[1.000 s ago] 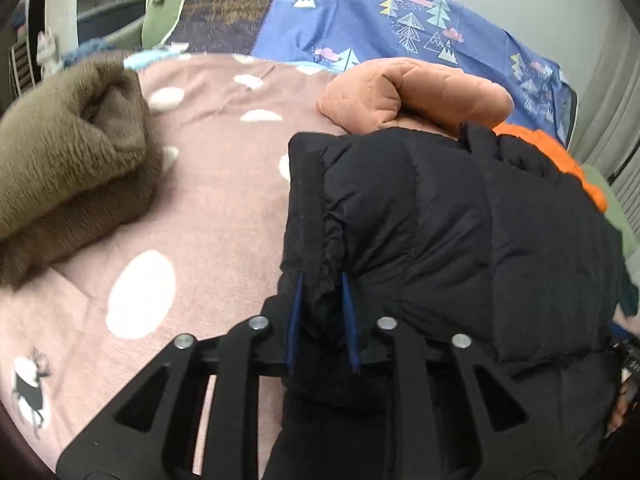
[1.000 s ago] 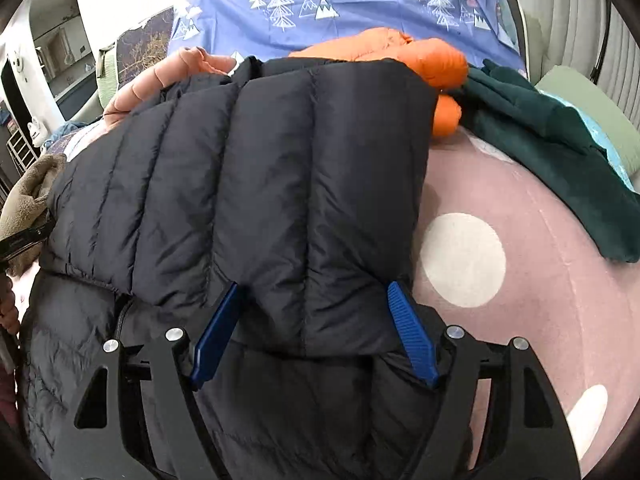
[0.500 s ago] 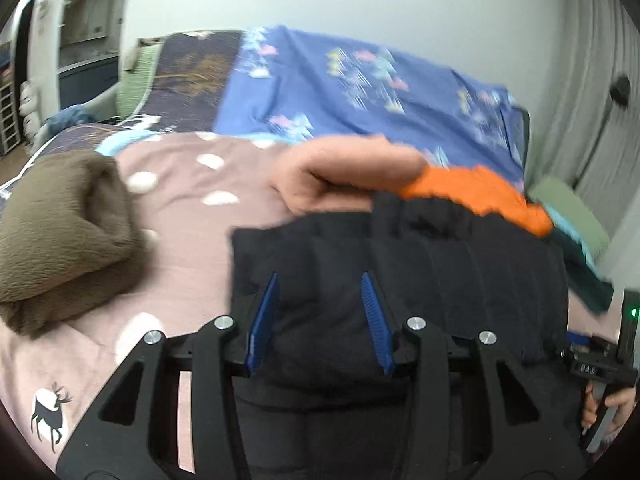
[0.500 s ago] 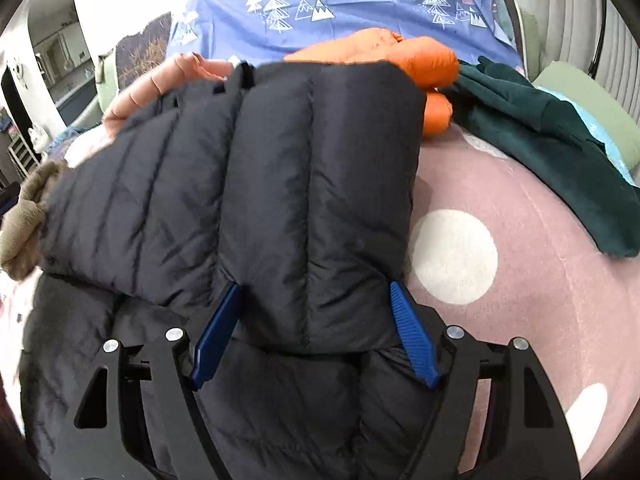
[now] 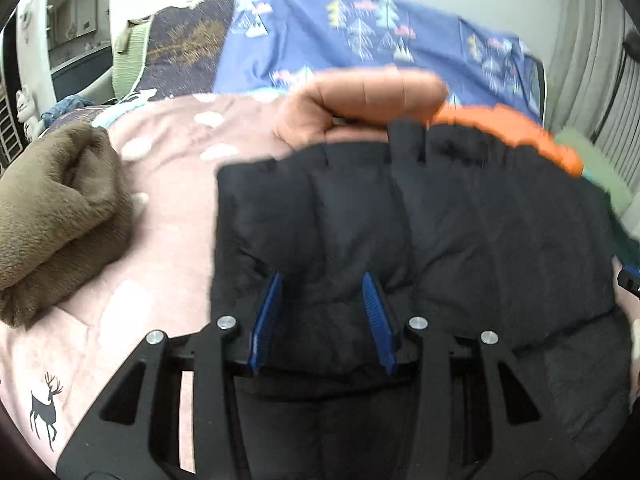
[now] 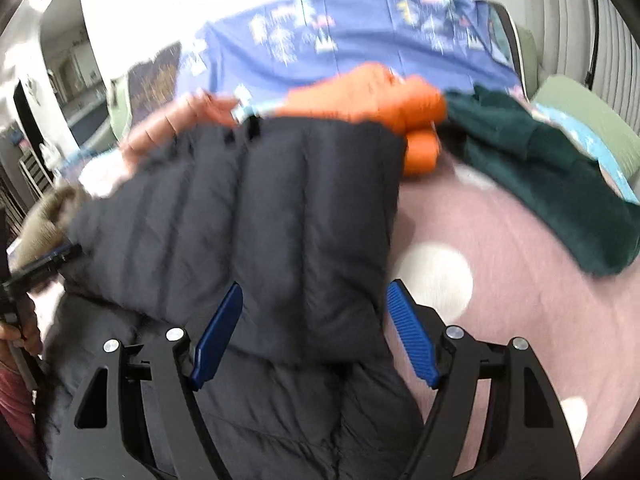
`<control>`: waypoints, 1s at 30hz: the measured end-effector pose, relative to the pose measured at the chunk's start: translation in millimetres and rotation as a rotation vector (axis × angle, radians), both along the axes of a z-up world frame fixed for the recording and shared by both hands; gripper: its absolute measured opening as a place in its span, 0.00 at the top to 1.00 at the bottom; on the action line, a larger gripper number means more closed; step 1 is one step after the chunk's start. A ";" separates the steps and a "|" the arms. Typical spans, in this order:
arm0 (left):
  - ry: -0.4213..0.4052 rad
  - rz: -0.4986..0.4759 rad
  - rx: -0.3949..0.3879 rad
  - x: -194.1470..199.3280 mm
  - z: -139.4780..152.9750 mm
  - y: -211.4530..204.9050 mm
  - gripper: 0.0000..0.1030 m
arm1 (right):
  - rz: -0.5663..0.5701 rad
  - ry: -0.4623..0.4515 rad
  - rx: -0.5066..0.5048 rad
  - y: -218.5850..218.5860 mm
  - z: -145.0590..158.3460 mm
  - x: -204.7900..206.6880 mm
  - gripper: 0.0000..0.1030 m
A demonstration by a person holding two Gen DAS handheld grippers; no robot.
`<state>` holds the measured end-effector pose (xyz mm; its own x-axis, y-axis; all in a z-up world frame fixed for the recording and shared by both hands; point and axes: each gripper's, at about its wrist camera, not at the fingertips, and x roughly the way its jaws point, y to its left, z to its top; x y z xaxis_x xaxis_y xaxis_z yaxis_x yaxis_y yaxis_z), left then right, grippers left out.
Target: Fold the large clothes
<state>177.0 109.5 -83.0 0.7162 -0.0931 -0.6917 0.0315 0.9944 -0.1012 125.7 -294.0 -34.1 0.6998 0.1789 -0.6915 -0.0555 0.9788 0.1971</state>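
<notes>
A black puffer jacket (image 5: 420, 220) lies on the pink spotted bedspread (image 5: 160, 200), its upper part folded back over the lower part. It also shows in the right wrist view (image 6: 260, 216). My left gripper (image 5: 322, 284) is open just above the folded edge near the jacket's left side, its blue pads apart and holding nothing. My right gripper (image 6: 314, 292) is open wide above the folded edge near the jacket's right side, also holding nothing.
A folded brown fleece (image 5: 56, 216) lies at the left. A peach jacket (image 5: 360, 100) and an orange jacket (image 6: 384, 100) lie behind the black one. A dark green garment (image 6: 548, 176) lies at the right. A blue tree-print sheet (image 5: 380, 40) covers the back.
My left gripper was shut on the jacket's edge a second ago; it has let go, opened and lifted back. My right gripper stayed open and pulled back slightly. The folded part now rests flat.
</notes>
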 end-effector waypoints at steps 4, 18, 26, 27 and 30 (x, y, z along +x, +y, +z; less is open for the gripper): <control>-0.013 0.002 -0.052 -2.9 8.7 -0.6 0.60 | 0.020 0.026 0.032 8.1 -7.0 18.8 0.27; -0.038 0.000 0.057 -54.7 7.8 40.6 0.35 | 0.007 0.065 -0.036 -29.6 -14.0 -30.3 0.27; 0.126 -0.092 0.044 -114.1 -41.8 59.0 0.34 | -0.069 0.163 0.140 -71.4 -49.9 -80.3 0.27; 0.132 -0.098 0.022 -118.8 -43.8 60.3 0.33 | -0.064 0.166 0.166 -72.5 -52.2 -86.5 0.27; 0.144 -0.134 -0.021 -141.3 -47.5 64.4 0.33 | -0.034 0.175 0.207 -68.3 -56.6 -103.9 0.27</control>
